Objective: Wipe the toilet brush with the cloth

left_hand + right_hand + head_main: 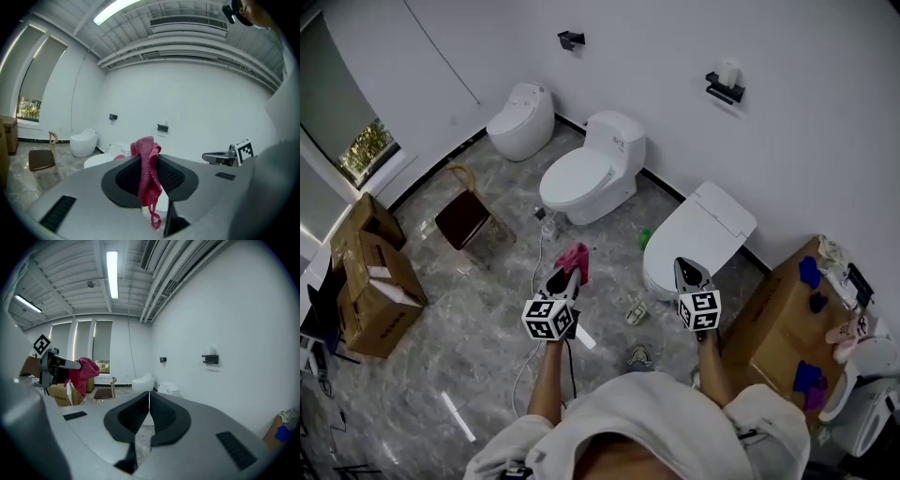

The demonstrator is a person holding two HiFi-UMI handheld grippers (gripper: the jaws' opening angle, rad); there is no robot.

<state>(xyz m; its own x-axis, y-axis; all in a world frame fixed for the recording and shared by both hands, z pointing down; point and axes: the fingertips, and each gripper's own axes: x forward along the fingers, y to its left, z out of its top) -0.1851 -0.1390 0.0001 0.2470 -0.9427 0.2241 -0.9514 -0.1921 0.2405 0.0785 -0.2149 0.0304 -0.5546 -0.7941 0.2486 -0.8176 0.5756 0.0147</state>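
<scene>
My left gripper (566,277) is shut on a pink cloth (576,262), held up above the floor. In the left gripper view the cloth (147,174) is pinched between the jaws and hangs down with a loop at its end. My right gripper (687,273) is shut with nothing between its jaws, held level with the left one over the nearest toilet (698,236). The right gripper view shows the left gripper (77,365) with the cloth (83,373) at the left. No toilet brush shows clearly in any view.
Three white toilets stand along the wall: the far one (523,120), the middle one (589,172) and the nearest. A wooden chair (466,217) and cardboard boxes (370,281) are at the left. A brown box (787,319) with small items stands at the right. A cable (534,300) lies on the marble floor.
</scene>
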